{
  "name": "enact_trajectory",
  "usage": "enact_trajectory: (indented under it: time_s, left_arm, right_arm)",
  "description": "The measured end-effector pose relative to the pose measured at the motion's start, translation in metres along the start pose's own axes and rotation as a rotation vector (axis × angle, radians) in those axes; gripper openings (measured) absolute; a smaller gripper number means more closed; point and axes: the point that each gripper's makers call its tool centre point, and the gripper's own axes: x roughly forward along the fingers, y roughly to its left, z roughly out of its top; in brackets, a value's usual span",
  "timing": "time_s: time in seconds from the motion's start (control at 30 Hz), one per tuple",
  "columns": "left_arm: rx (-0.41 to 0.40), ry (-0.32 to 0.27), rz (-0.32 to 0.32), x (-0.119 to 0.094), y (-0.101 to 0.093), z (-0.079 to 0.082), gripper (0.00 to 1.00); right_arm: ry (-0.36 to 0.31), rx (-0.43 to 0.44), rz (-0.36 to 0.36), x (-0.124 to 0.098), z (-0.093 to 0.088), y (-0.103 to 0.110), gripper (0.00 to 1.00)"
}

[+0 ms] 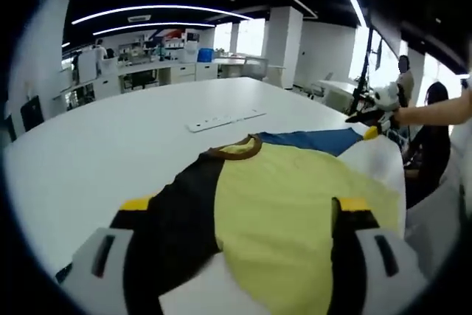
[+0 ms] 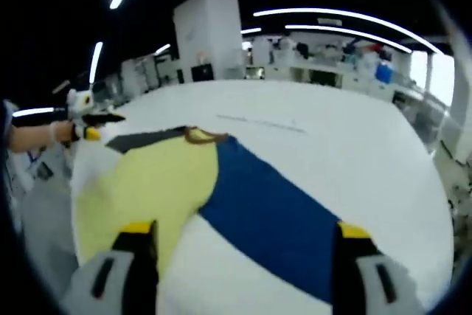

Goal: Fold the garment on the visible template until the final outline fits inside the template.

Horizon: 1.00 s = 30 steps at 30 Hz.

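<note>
With both sets of jaws spread wide over the garment [image 1: 280,204] lying flat between them on the white surface [image 1: 110,145], probably best closing on matching hem corners, folding evenly.

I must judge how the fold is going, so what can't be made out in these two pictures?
- Template outline: left gripper view, covered by the yellow, black and blue jersey garment.
- Garment's lower hem: right gripper view, cut off at the bottom edge behind the right tongs.
- White strip on the white table: too small.
</note>
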Motion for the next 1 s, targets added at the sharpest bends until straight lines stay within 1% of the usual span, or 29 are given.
enact_trajectory:
  time_s: [0.03, 0.1, 0.13, 0.17, 0.23, 0.27, 0.3, 0.33, 0.4, 0.47, 0.5, 0.57, 0.6, 0.63, 0.67, 0.7, 0.77, 0.87, 0.9, 0.97, 1.0]
  left_arm:
    - [-0.001, 0.007, 0.009, -0.004, 0.002, -0.003, 0.95]
    - [-0.007, 0.003, 0.02, -0.01, 0.001, -0.005, 0.94]
    - [-0.013, 0.006, 0.025, -0.014, 0.0, -0.006, 0.94]
    - [-0.018, -0.004, 0.035, -0.019, -0.001, -0.006, 0.95]
    - [-0.025, -0.006, 0.041, -0.024, -0.002, -0.007, 0.94]
    - [-0.024, -0.005, 0.046, -0.026, -0.001, -0.008, 0.94]
    - [-0.024, -0.007, 0.051, -0.029, -0.001, -0.008, 0.94]
    - [-0.029, -0.012, 0.062, -0.031, 0.006, -0.01, 0.94]
    - [-0.045, -0.021, 0.07, -0.033, 0.002, -0.009, 0.94]
    - [-0.048, -0.016, 0.08, -0.034, 0.004, -0.011, 0.93]
    - [-0.048, -0.015, 0.081, -0.034, 0.004, -0.011, 0.93]
    - [-0.054, -0.022, 0.085, -0.038, 0.006, -0.012, 0.93]
    - [-0.06, -0.025, 0.087, -0.041, 0.002, -0.014, 0.93]
    - [-0.059, -0.025, 0.088, -0.042, 0.001, -0.014, 0.93]
    - [-0.057, -0.023, 0.09, -0.042, 0.001, -0.015, 0.93]
    - [-0.057, -0.021, 0.092, -0.042, 0.001, -0.016, 0.93]
    - [-0.058, -0.017, 0.093, -0.045, -0.002, -0.019, 0.93]
    - [-0.07, -0.019, 0.098, -0.044, 0.002, -0.022, 0.92]
    - [-0.072, -0.02, 0.101, -0.045, 0.003, -0.024, 0.92]
    - [-0.082, -0.018, 0.105, -0.047, 0.002, -0.026, 0.92]
    - [-0.085, -0.018, 0.106, -0.048, 0.0, -0.027, 0.92]
  right_arm:
    - [0.0, 0.003, -0.006, -0.002, -0.002, -0.001, 0.99]
    - [0.003, 0.009, -0.018, -0.006, -0.007, -0.008, 0.99]
    - [0.0, 0.027, -0.027, -0.009, -0.009, -0.011, 0.99]
    - [-0.001, 0.033, -0.032, -0.011, -0.011, -0.013, 0.99]
    - [-0.001, 0.045, -0.043, -0.015, -0.016, -0.021, 0.99]
    - [0.001, 0.048, -0.047, -0.016, -0.018, -0.023, 0.99]
    - [0.004, 0.05, -0.052, -0.02, -0.02, -0.021, 0.96]
    - [0.008, 0.055, -0.059, -0.024, -0.024, -0.024, 0.95]
    - [0.005, 0.078, -0.082, -0.027, -0.028, -0.034, 0.97]
    - [0.006, 0.092, -0.089, -0.031, -0.031, -0.039, 0.96]
    - [0.014, 0.108, -0.101, -0.034, -0.035, -0.049, 0.94]
    - [0.012, 0.124, -0.124, -0.039, -0.04, -0.058, 0.95]
    - [0.007, 0.144, -0.132, -0.042, -0.042, -0.063, 0.95]
    - [0.002, 0.174, -0.141, -0.044, -0.043, -0.062, 0.96]
    - [0.002, 0.192, -0.151, -0.046, -0.045, -0.065, 0.97]
    - [0.007, 0.202, -0.176, -0.05, -0.049, -0.076, 0.96]
    - [0.004, 0.227, -0.216, -0.056, -0.054, -0.089, 0.95]
    - [-0.015, 0.325, -0.251, -0.061, -0.06, -0.1, 0.93]
    - [-0.005, 0.376, -0.284, -0.065, -0.067, -0.11, 0.9]
    - [-0.003, 0.399, -0.322, -0.069, -0.073, -0.121, 0.84]
    - [0.016, 0.398, -0.338, -0.071, -0.077, -0.125, 0.81]
